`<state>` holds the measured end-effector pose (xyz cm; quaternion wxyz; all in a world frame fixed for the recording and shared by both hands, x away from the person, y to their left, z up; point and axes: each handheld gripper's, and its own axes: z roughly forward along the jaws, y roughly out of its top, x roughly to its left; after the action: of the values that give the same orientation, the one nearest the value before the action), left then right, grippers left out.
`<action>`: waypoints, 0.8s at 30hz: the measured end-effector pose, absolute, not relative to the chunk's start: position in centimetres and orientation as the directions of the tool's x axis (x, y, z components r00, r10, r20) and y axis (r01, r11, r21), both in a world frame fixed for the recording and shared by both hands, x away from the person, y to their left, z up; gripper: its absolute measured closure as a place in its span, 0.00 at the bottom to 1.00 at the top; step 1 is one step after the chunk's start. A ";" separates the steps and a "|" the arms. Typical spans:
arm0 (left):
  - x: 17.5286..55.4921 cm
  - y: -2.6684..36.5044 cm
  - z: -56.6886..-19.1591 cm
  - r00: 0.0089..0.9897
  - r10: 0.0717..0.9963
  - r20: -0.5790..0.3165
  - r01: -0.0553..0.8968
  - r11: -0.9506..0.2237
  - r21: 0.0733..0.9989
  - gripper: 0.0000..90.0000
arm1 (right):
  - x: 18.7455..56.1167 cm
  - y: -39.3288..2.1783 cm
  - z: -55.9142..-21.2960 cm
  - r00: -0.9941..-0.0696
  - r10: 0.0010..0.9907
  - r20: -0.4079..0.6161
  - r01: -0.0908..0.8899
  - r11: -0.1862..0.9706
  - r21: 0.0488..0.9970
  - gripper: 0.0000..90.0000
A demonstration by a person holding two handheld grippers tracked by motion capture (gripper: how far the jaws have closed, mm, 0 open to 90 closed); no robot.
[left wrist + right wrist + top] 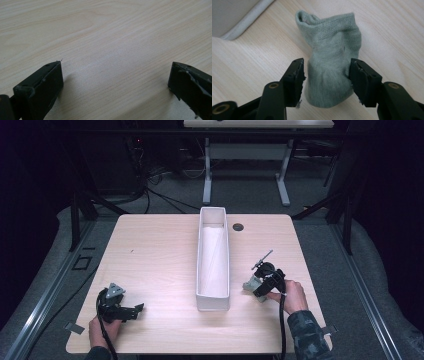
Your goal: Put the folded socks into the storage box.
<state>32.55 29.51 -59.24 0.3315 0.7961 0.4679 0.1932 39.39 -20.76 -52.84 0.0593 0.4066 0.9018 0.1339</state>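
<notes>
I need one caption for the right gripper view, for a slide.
Right gripper jaws flank a grey-green sock lying on the wooden table.

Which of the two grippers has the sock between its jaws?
The right gripper: its jaws flank the grey-green sock. The left gripper stands open over bare table.

The table has a light wooden top with rounded corners. On it stands a long white tray, between the two grippers, nearer to the right one. A grey-green sock lies flat on the wood, between the jaws of the right gripper. Beyond that gripper, a small dark round spot sits in the tabletop.
</notes>
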 end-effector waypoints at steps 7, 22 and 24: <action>32.5 29.5 -59.2 0.488 0.873 -0.003 0.617 -0.343 0.708 0.00 | 39.6 -20.8 -53.4 -0.653 0.757 0.019 0.732 0.625 0.272 0.55; 32.5 29.5 -59.2 0.488 0.873 -0.003 0.617 -0.342 0.709 0.00 | 39.7 -21.4 -53.8 -0.619 0.785 0.019 0.758 0.591 0.275 0.72; 32.5 29.5 -59.2 0.487 0.873 -0.003 0.617 -0.341 0.709 0.00 | 39.7 -21.5 -53.8 -0.617 0.787 0.023 0.760 0.588 0.278 0.72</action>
<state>32.54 29.50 -59.24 0.3317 0.7959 0.4682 0.1930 39.73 -21.50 -53.81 0.0512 0.4346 0.8895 0.1312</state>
